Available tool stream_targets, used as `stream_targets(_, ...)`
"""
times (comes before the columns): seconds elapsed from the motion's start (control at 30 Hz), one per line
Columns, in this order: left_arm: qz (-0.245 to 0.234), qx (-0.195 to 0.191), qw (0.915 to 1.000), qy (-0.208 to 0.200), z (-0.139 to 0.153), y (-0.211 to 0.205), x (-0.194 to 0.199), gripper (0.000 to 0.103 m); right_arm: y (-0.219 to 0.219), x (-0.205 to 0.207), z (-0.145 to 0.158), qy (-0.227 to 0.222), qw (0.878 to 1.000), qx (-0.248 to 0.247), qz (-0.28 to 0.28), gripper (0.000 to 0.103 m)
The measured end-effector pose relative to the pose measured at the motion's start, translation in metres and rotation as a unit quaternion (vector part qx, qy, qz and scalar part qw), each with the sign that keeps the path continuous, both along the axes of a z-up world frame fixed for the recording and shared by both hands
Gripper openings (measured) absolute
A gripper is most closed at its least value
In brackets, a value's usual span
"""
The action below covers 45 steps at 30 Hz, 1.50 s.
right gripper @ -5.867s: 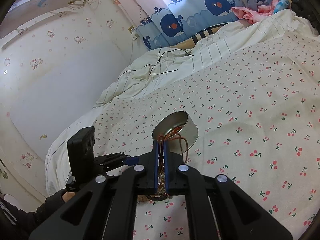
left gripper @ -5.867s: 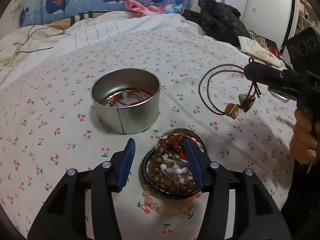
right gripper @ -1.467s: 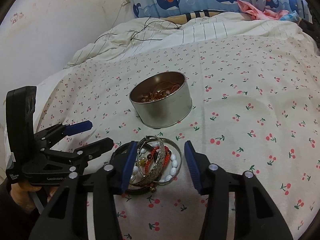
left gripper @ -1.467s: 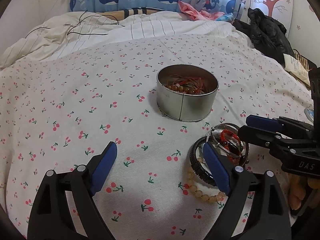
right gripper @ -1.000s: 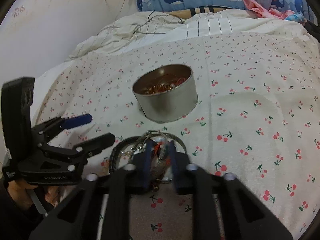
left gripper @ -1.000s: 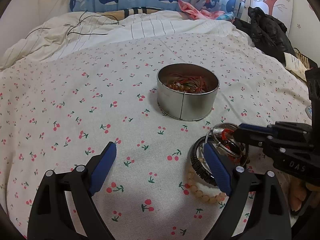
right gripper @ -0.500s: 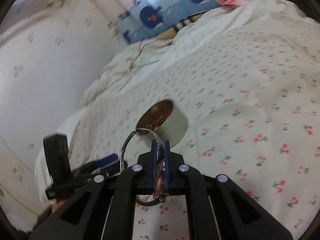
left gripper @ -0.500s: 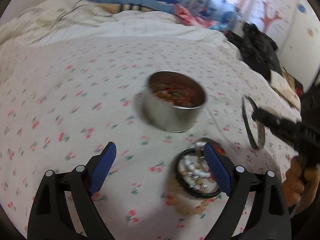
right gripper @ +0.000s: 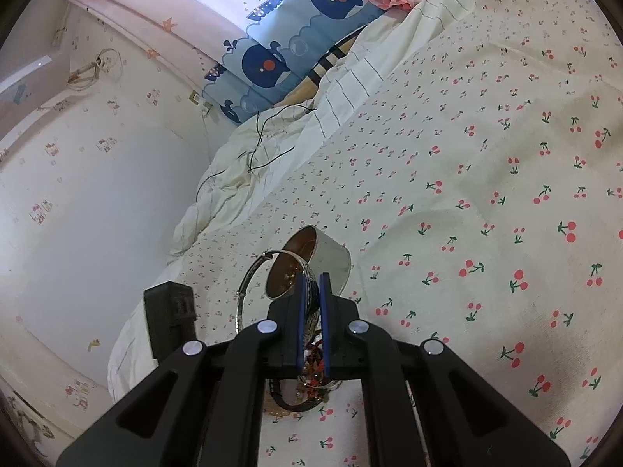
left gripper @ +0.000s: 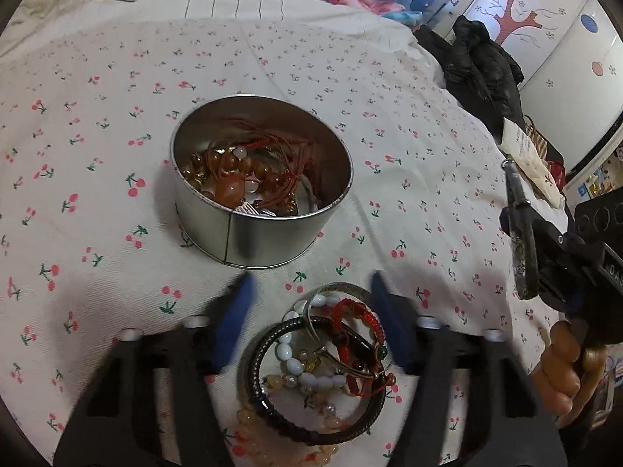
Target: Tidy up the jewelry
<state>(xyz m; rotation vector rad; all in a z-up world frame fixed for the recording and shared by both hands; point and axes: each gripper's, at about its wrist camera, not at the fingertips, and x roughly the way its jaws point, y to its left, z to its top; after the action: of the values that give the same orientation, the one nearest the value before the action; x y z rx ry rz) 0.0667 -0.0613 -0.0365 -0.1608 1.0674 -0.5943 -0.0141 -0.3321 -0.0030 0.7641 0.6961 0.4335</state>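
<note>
Right tongs [right gripper: 312,299] clamped on bangle [left gripper: 521,233], right of frame, above bed [left gripper: 97,78]. Left tongs [left gripper: 311,323] closing over bracelet pile [left gripper: 319,369], lower centre, not yet pinching. Tin [left gripper: 261,229] mid-frame. Risk: tangled strands dragging neighbours; bangle slipping, rolling away.

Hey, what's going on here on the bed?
A person is sorting jewelry into a tin on a cherry-print sheet. The right gripper is shut on a metal bangle, held up beside the tin. The left gripper is closing over the bracelet pile, not yet gripping any. The tin already holds beads and cords.
</note>
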Motion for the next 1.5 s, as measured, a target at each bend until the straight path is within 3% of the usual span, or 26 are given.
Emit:
stream_targets(0.07,-0.007,0.008,0.9999,0.002,-0.002,-0.004,0.000,0.019,-0.001,0.000,0.001,-0.001,1.000,0.007,0.000,0.009)
stream_targets(0.2,-0.022,0.035,0.9991,-0.013,0.002,-0.018,-0.006,0.006,-0.003,-0.002,0.002,-0.002,1.000,0.018,0.000,0.011)
stream_targets(0.67,0.028,0.017,0.9983,-0.048,0.058,0.016,-0.024,0.004,-0.008,-0.008,0.008,-0.014,0.999,0.030,-0.001,0.013)
stream_targets(0.8,0.041,0.021,0.9974,-0.056,0.067,0.023,-0.025,0.004,-0.012,-0.002,0.000,0.025,1.000,0.000,-0.010,0.016)
stream_targets(0.87,0.044,0.021,0.9972,-0.058,0.069,0.028,-0.027,0.004,-0.013,0.000,-0.004,0.050,0.997,-0.045,-0.028,0.048)
stream_targets(1.0,0.046,0.018,0.9971,-0.058,0.069,0.030,-0.027,0.004,0.003,0.006,-0.013,0.070,0.989,-0.128,-0.026,0.049)
stream_targets(1.17,0.052,0.004,0.9970,-0.057,0.066,0.040,-0.023,0.004,0.042,0.032,-0.029,0.079,0.963,-0.259,-0.015,0.049)
stream_targets(1.23,0.054,-0.003,0.9969,-0.057,0.067,0.043,-0.022,0.004,0.057,0.042,-0.043,0.094,0.946,-0.309,-0.001,0.044)
stream_targets(1.27,0.054,-0.004,0.9969,-0.057,0.067,0.044,-0.022,0.004,0.067,0.045,-0.048,0.093,0.935,-0.342,0.005,0.032)
stream_targets(1.3,0.055,-0.005,0.9967,-0.059,0.069,0.046,-0.021,0.004,0.071,0.045,-0.048,0.089,0.933,-0.350,0.013,0.021)
stream_targets(1.33,0.056,-0.006,0.9966,-0.060,0.070,0.046,-0.021,0.004,0.073,0.044,-0.047,0.085,0.934,-0.346,0.025,0.007)
stream_targets(1.4,0.058,-0.009,0.9962,-0.065,0.075,0.048,-0.018,0.004,0.069,0.041,-0.045,0.080,0.939,-0.334,0.022,0.007)
stream_targets(1.5,0.065,-0.016,0.9954,-0.069,0.080,0.051,-0.012,0.004,0.051,0.036,-0.037,0.070,0.958,-0.277,0.007,0.006)
